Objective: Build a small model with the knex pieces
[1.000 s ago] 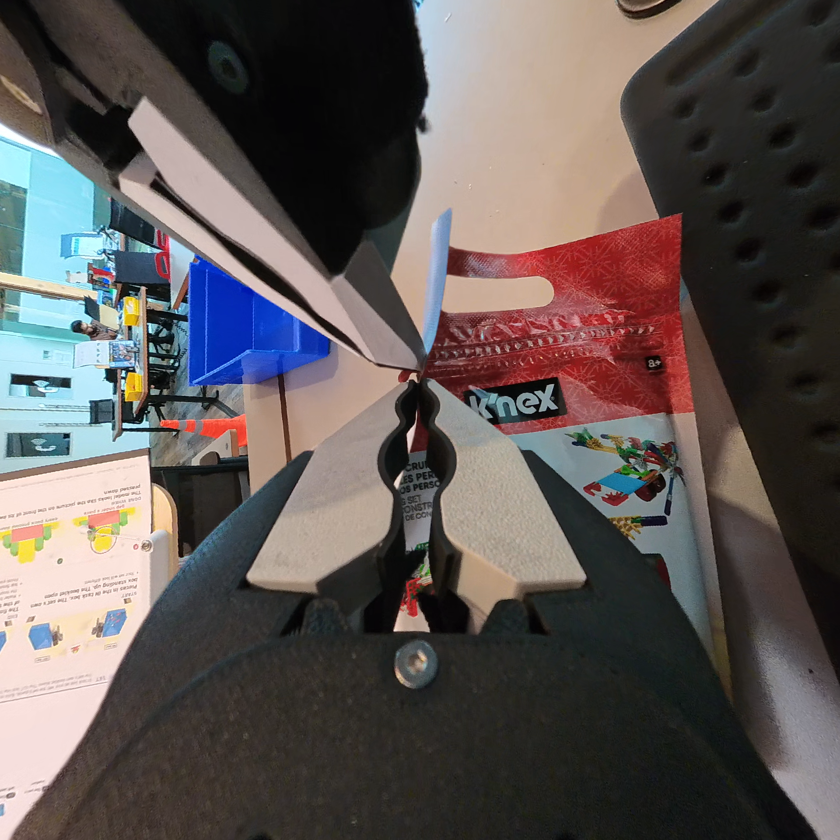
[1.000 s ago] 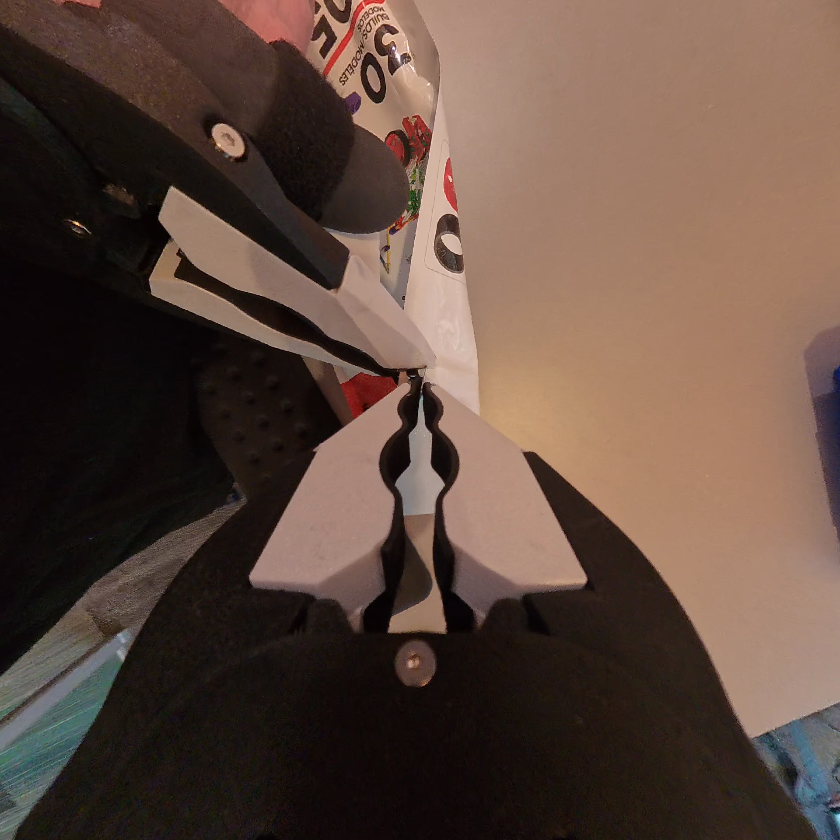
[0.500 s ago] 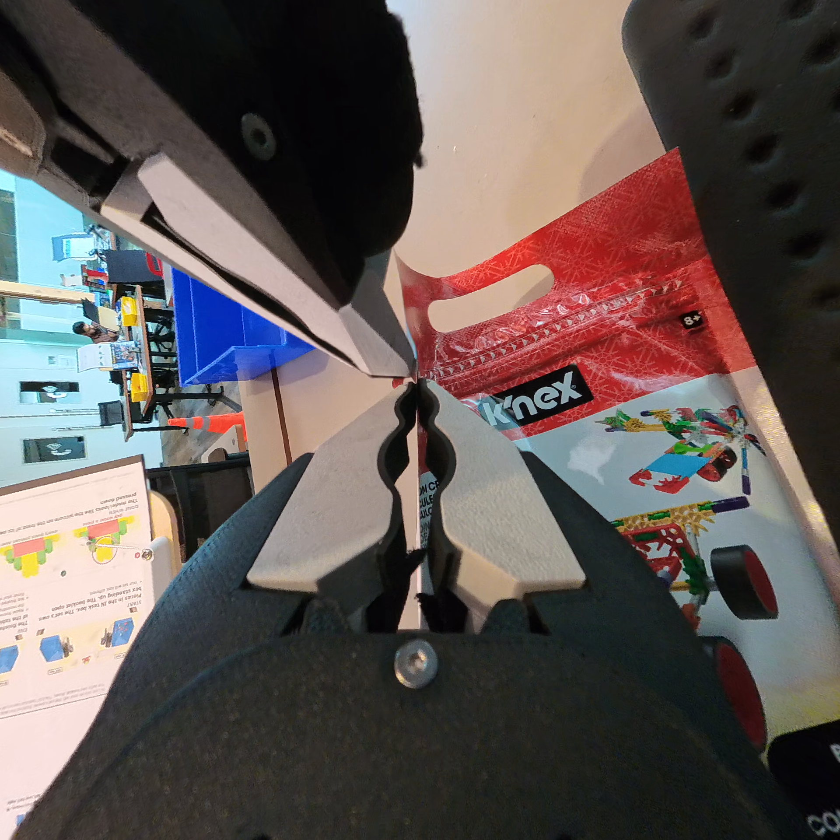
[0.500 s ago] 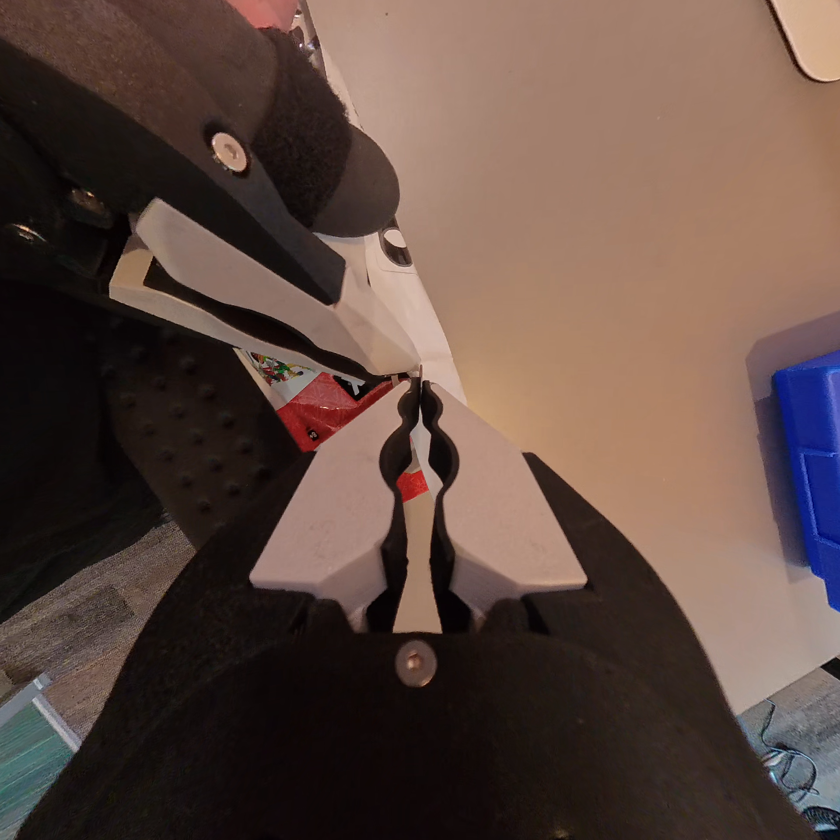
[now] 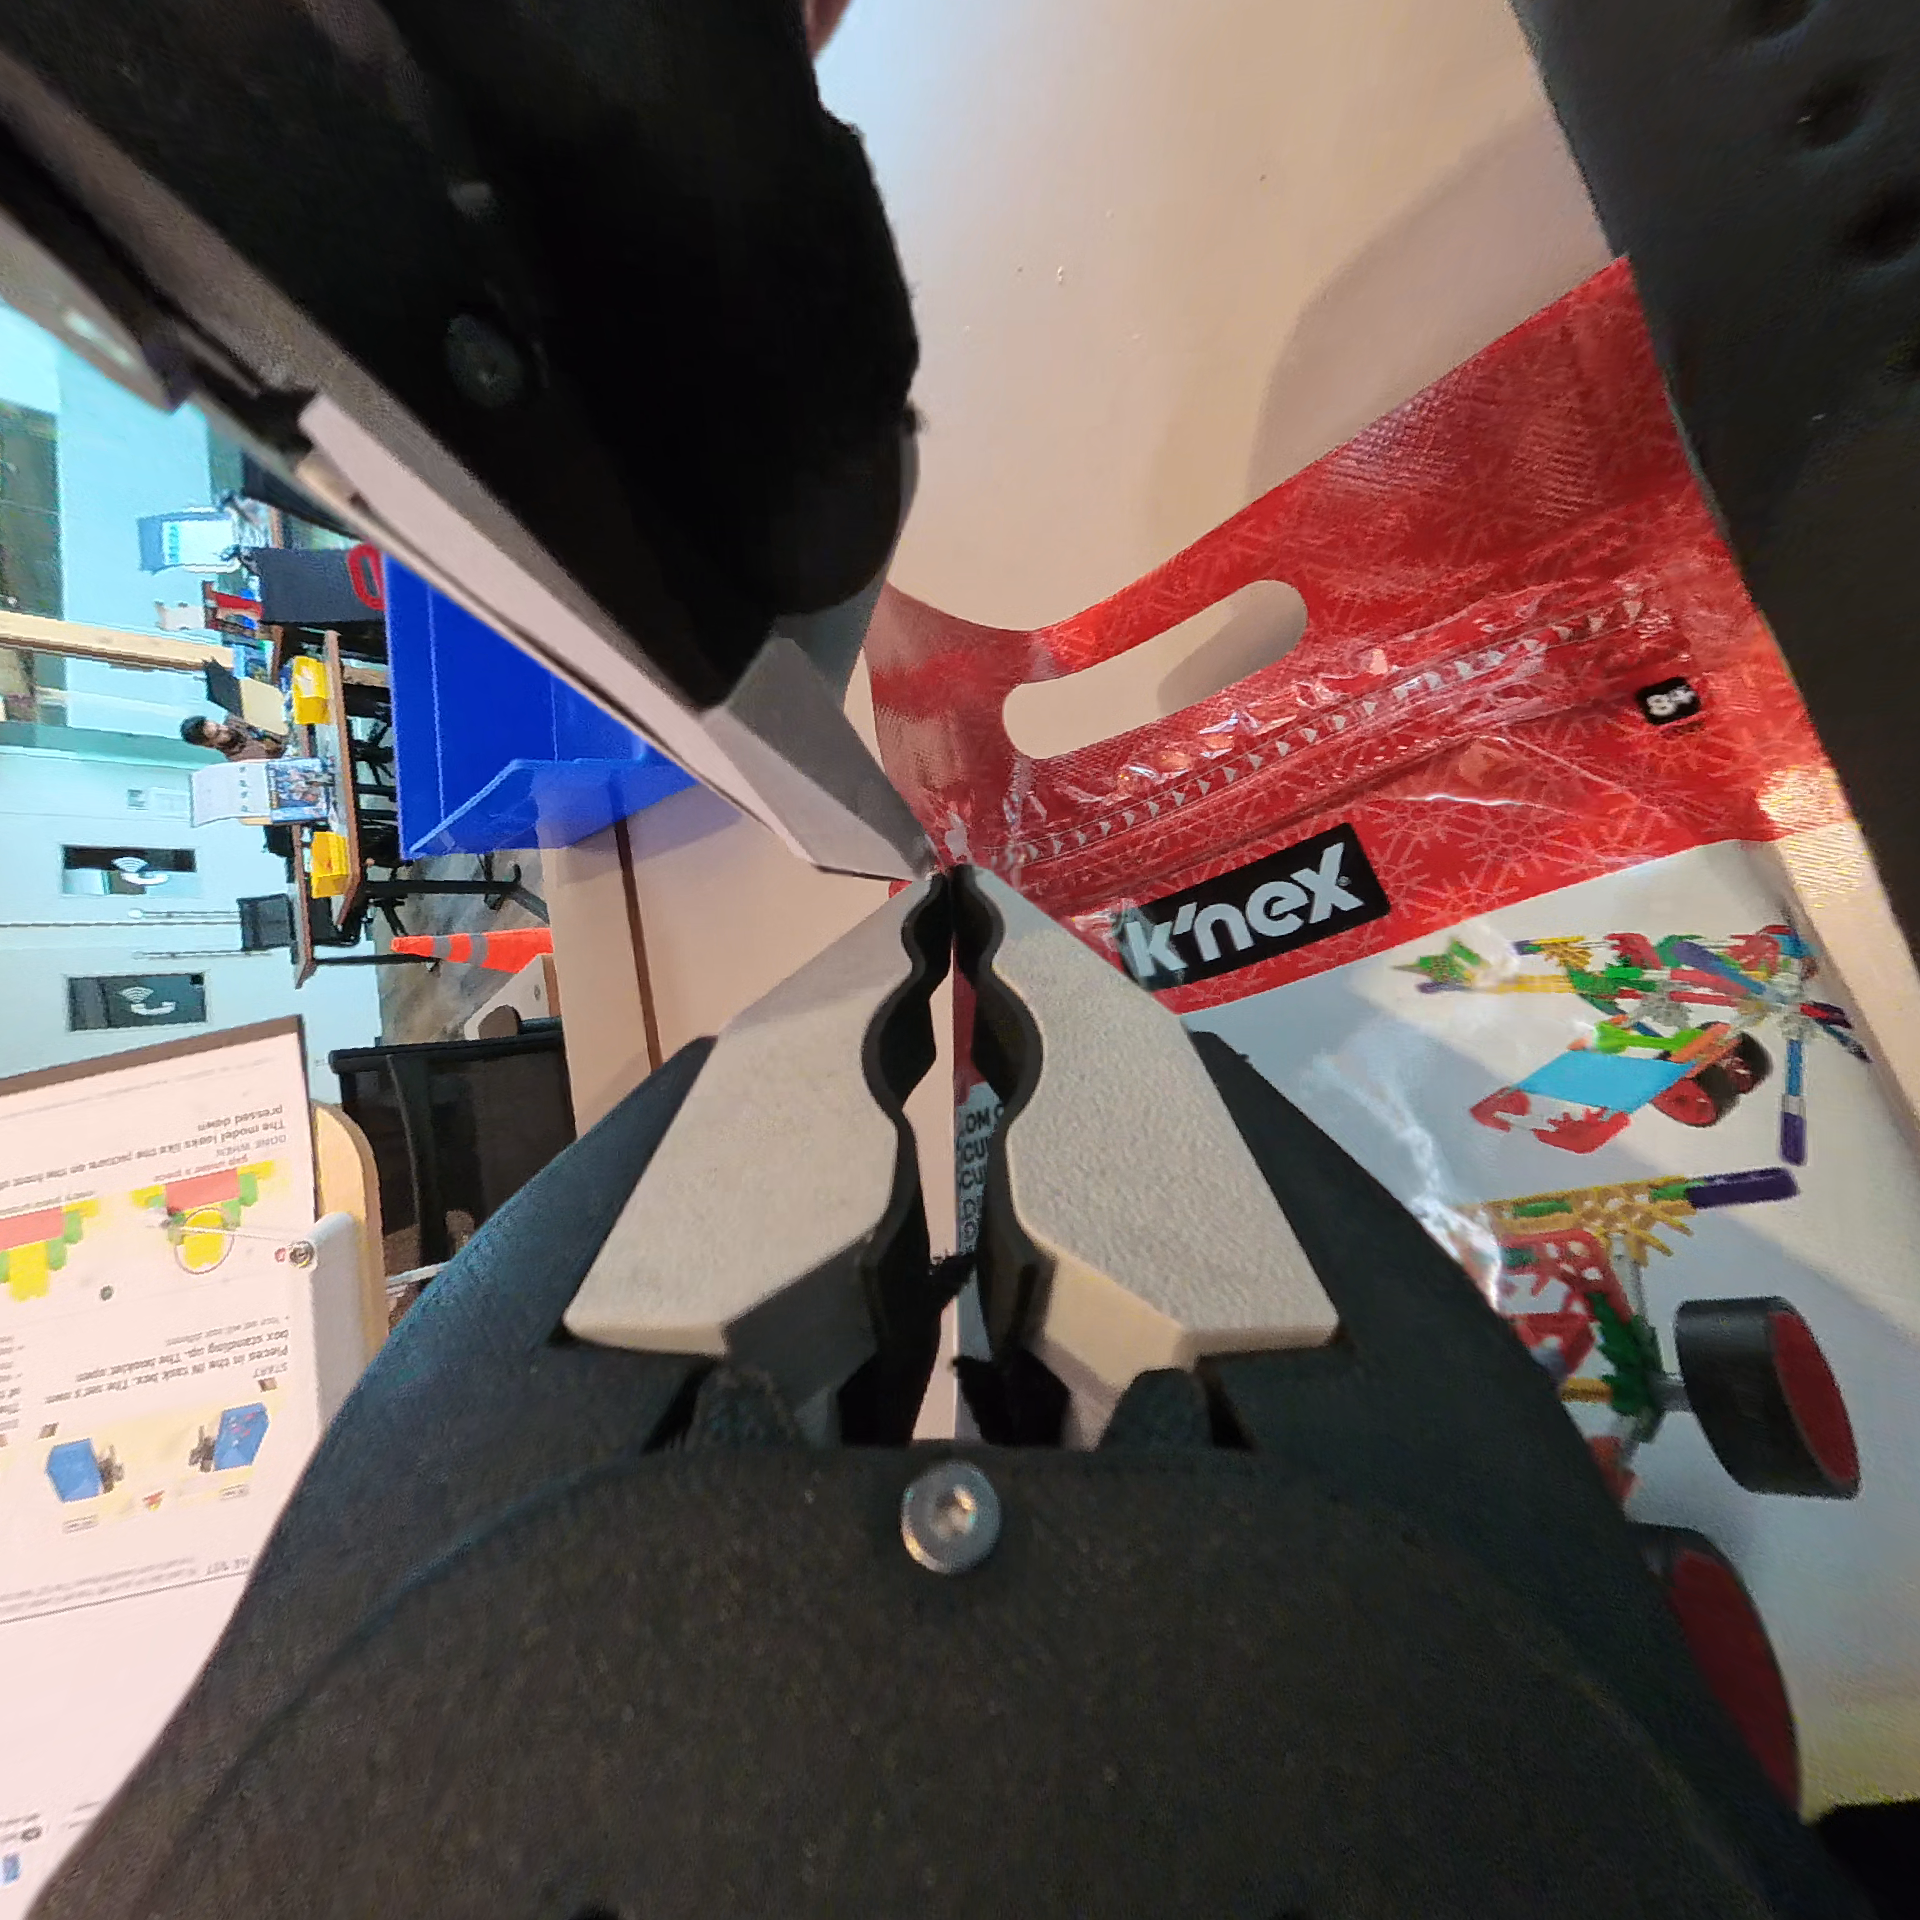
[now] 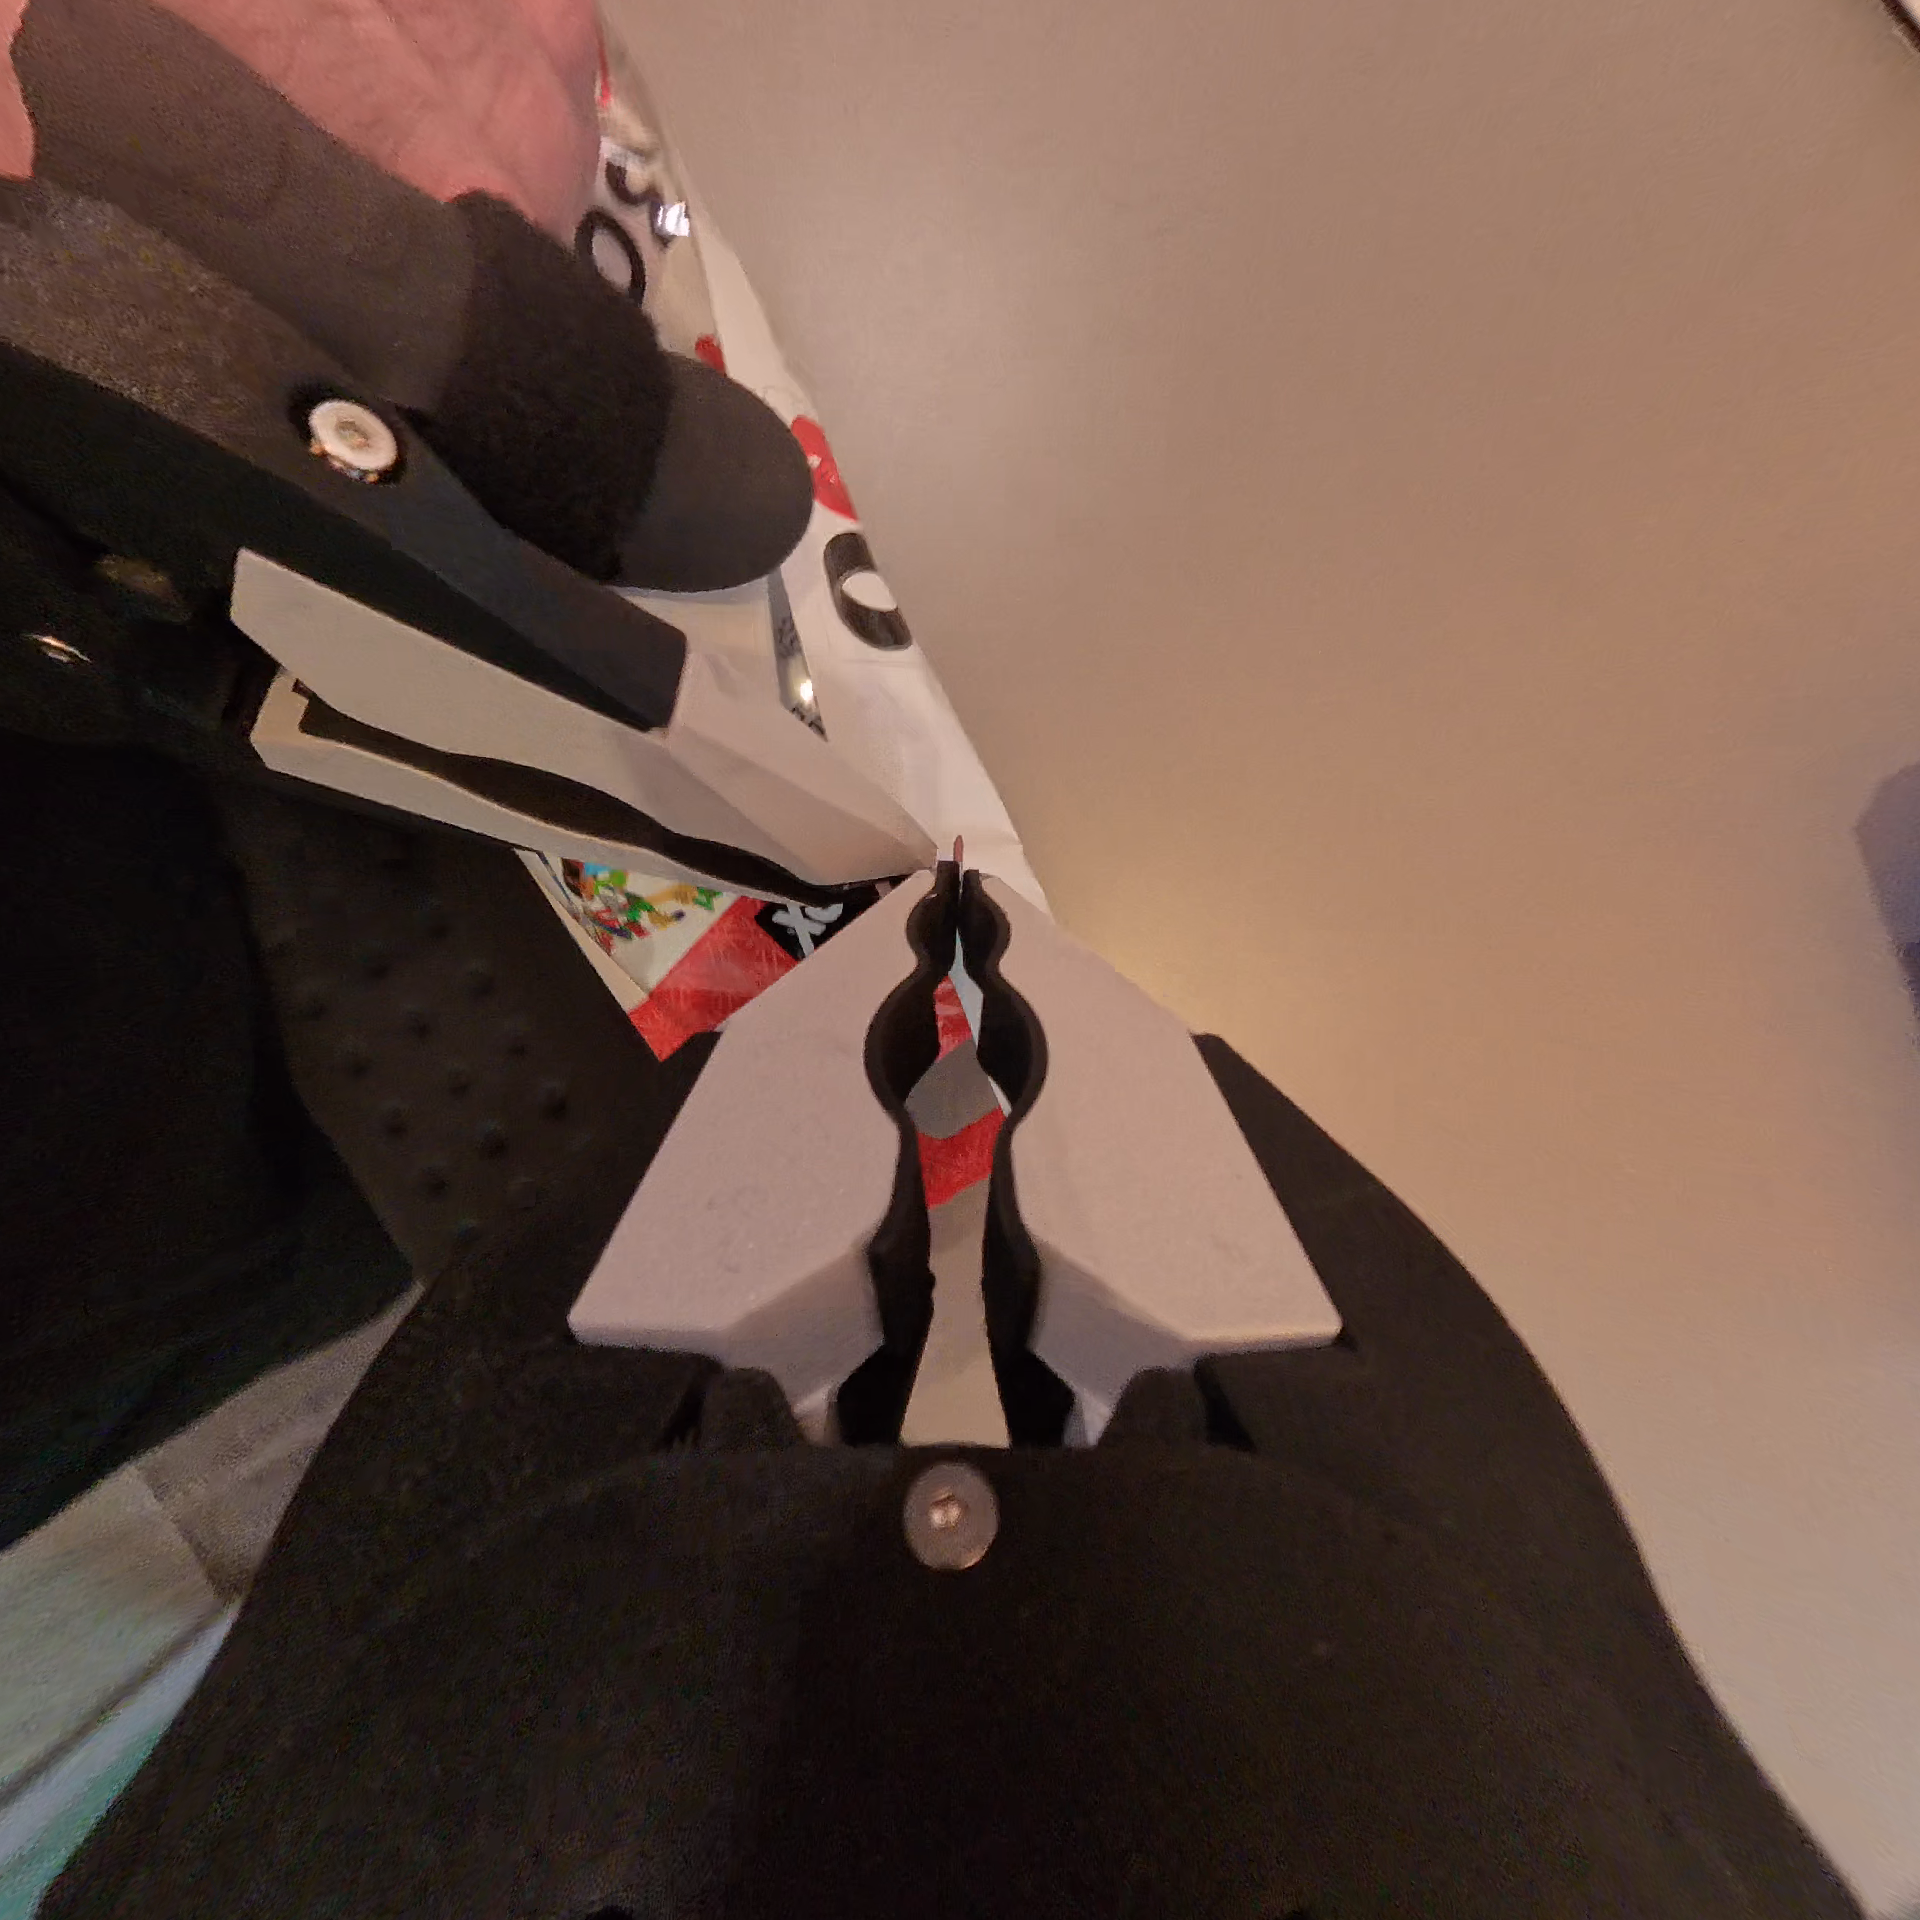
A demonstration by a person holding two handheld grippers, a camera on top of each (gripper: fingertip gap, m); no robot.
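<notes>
A red and white plastic toy bag with a cut-out handle and a zip strip hangs over the pale table. My left gripper is shut on the bag's edge near the top corner. My right gripper is shut on the same bag at nearly the same spot, tip to tip with the other. In each wrist view the other gripper's grey fingers come in from the upper left and meet mine at the bag's edge. A hand holds the left gripper.
A blue plastic bin stands on the table at the left; its edge also shows in the right wrist view. A printed instruction sheet stands at the lower left. A black perforated chair back is close on the right.
Both grippers stayed shut on the bag and turned with it. In the left wrist view the bag's printed face has spread out wider; the blue bin slid out of the right wrist view.
</notes>
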